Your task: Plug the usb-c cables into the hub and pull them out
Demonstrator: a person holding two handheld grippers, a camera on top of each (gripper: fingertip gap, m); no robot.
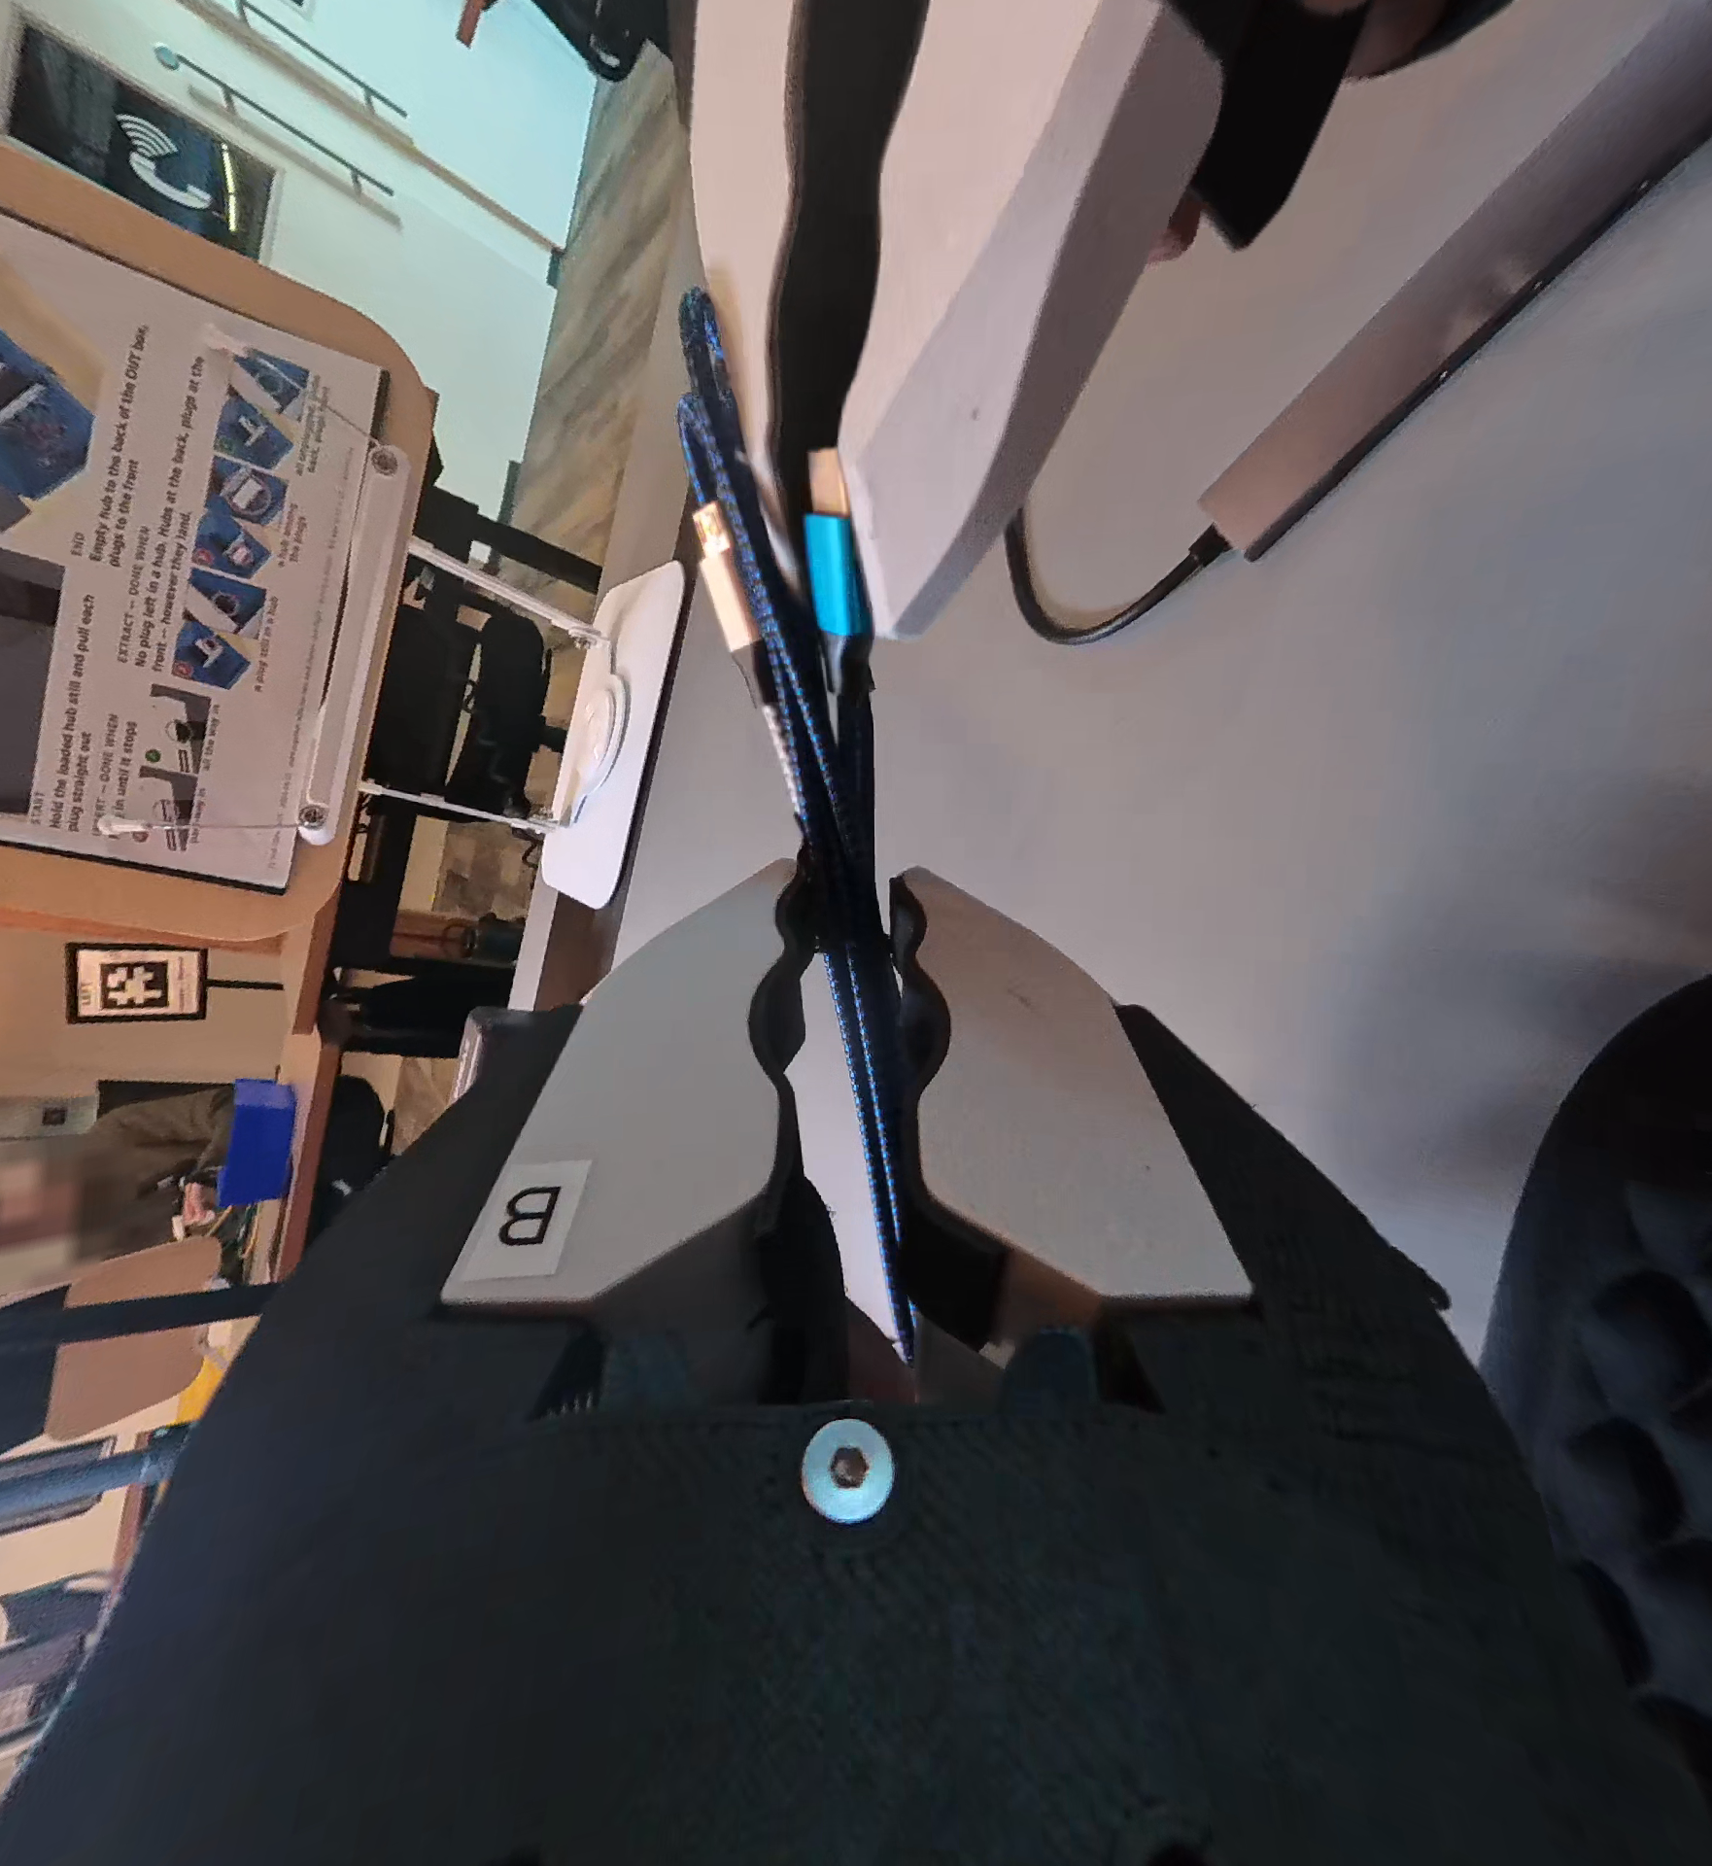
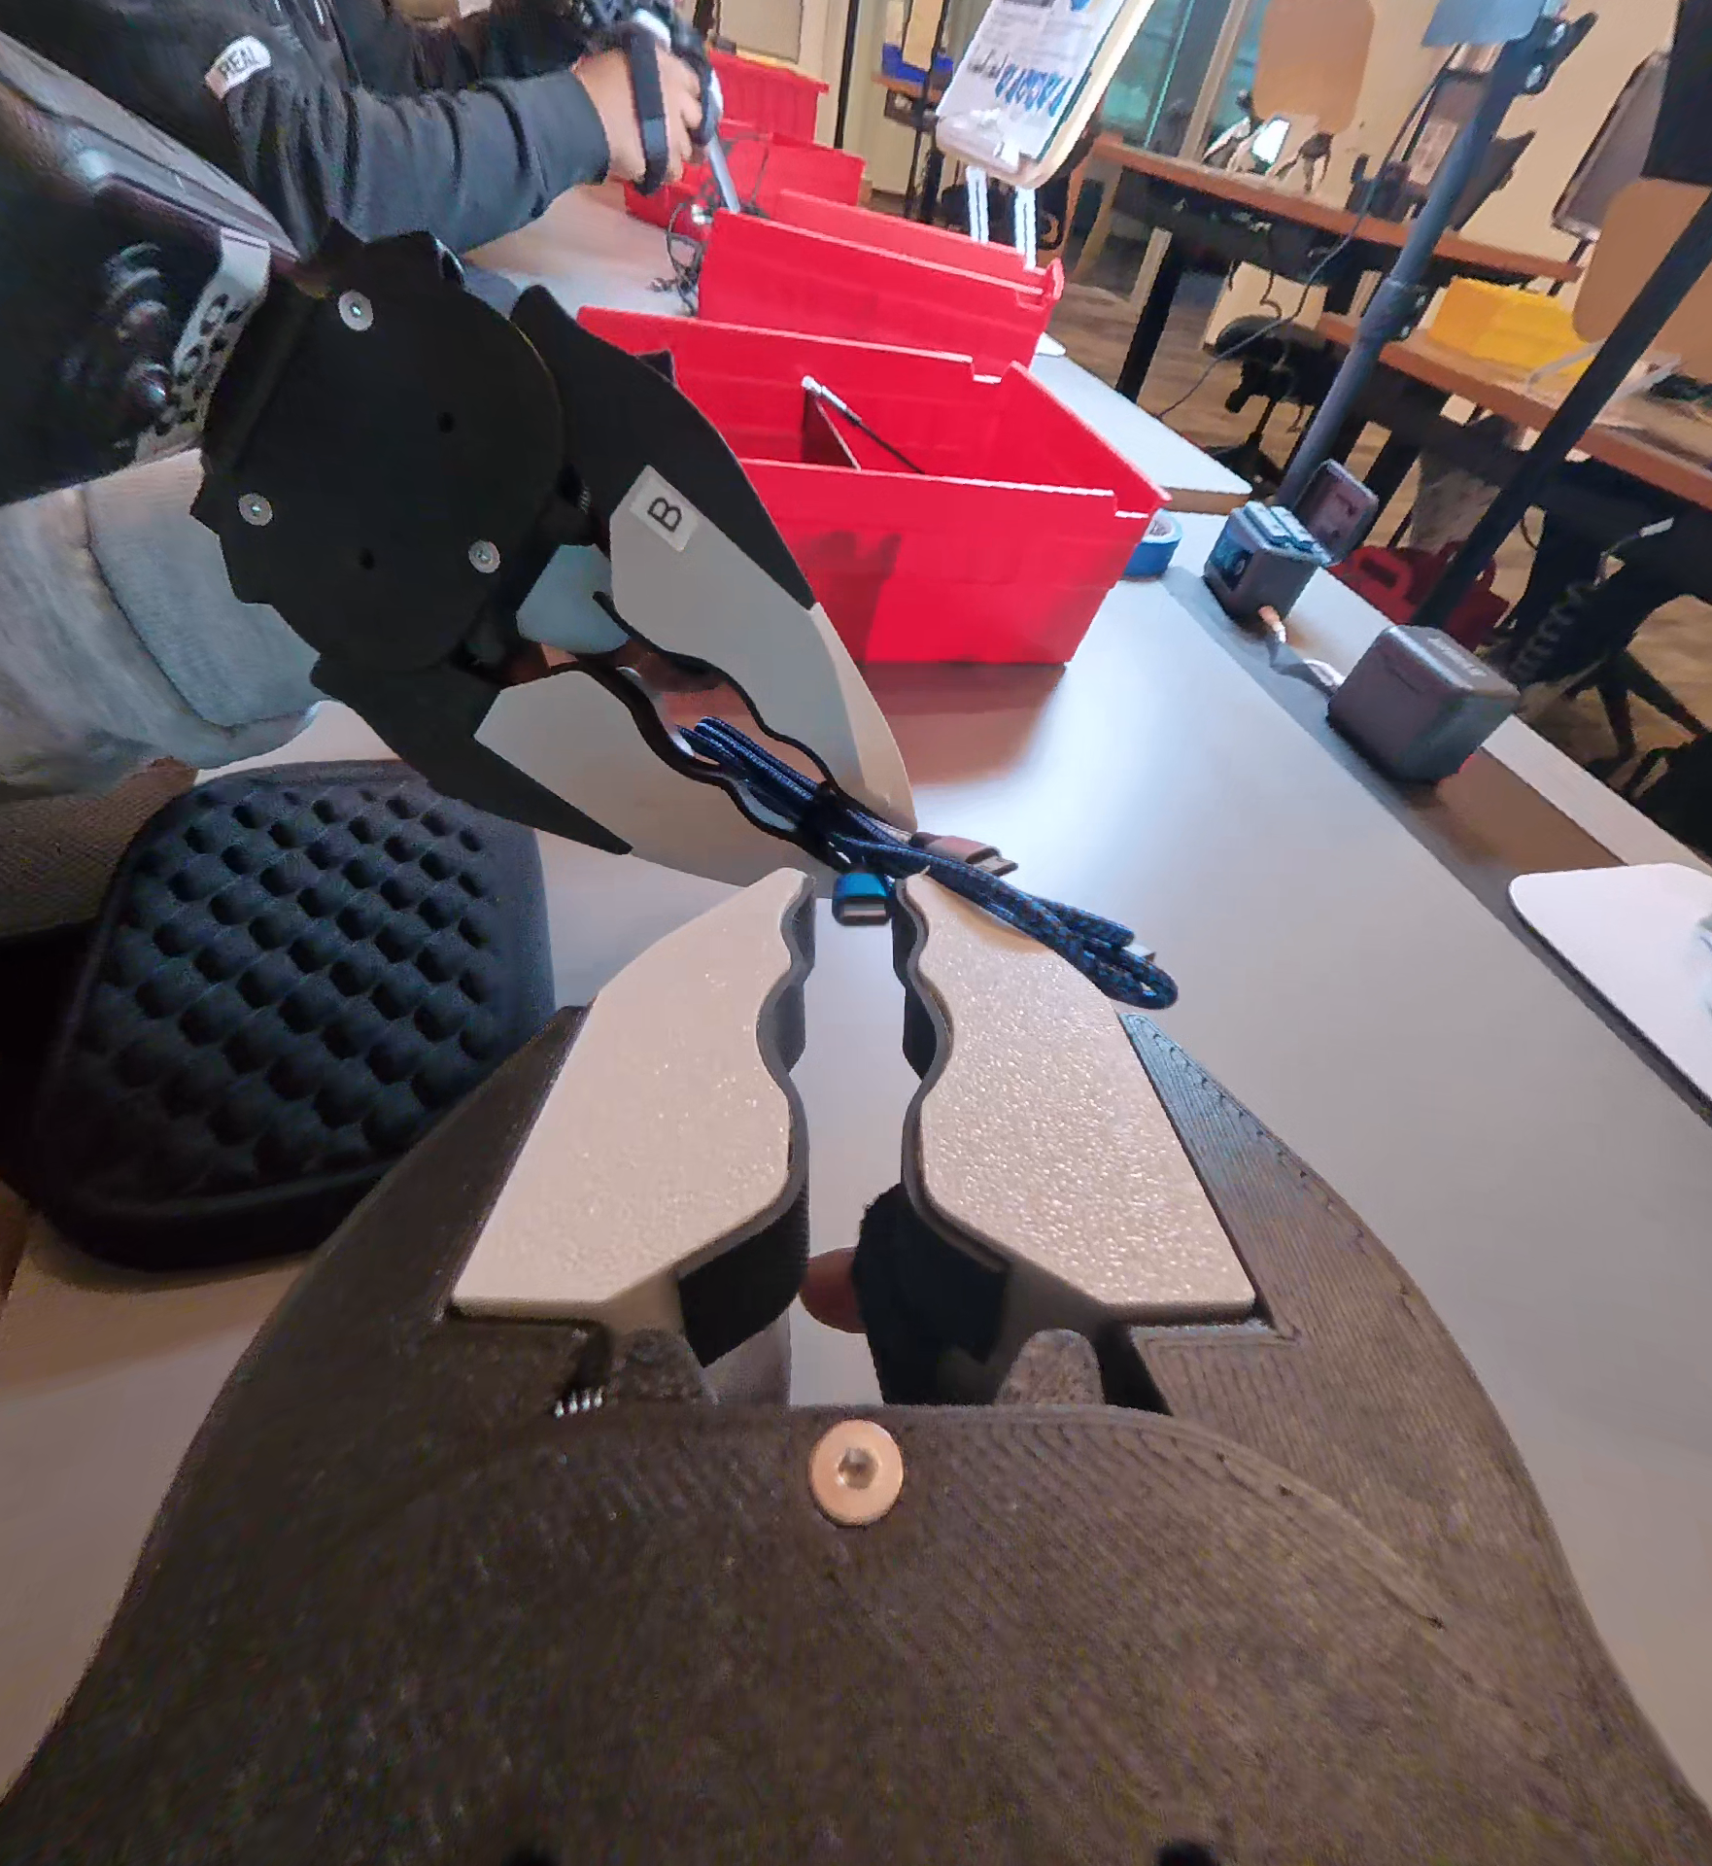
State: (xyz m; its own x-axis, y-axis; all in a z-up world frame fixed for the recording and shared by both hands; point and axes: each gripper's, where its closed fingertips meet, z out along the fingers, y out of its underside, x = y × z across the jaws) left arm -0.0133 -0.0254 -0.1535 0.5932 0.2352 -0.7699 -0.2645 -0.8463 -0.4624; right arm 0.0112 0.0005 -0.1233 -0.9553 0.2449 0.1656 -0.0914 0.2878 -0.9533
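A bundle of blue-black braided usb-c cables (image 1: 837,808) runs through my left gripper (image 1: 842,889), which is shut on it. A blue plug (image 1: 832,571) and a silver plug (image 1: 726,581) stick out past the tips. In the right wrist view the left gripper (image 2: 832,808) holds the bundle (image 2: 1034,909) low over the table. My right gripper (image 2: 852,894) is closed on the blue plug (image 2: 862,899) at its very tips. Its pale finger (image 1: 1013,333) lies beside the plug. The grey hub (image 1: 1437,333) with its black lead (image 1: 1084,621) lies on the table beyond.
Red bins (image 2: 933,525) stand at the back. A black dimpled cushion (image 2: 277,1010) lies at the left near edge. Two grey boxes (image 2: 1417,697) sit to the right. A white stand base (image 2: 1639,959) is at the right edge. Another person's arm (image 2: 489,131) works farther back. The left gripper's tips are roughly 5 centimeters from the right gripper's. From either gripper's tips it is about 15 centimeters to the grey hub (image 1: 1437,333).
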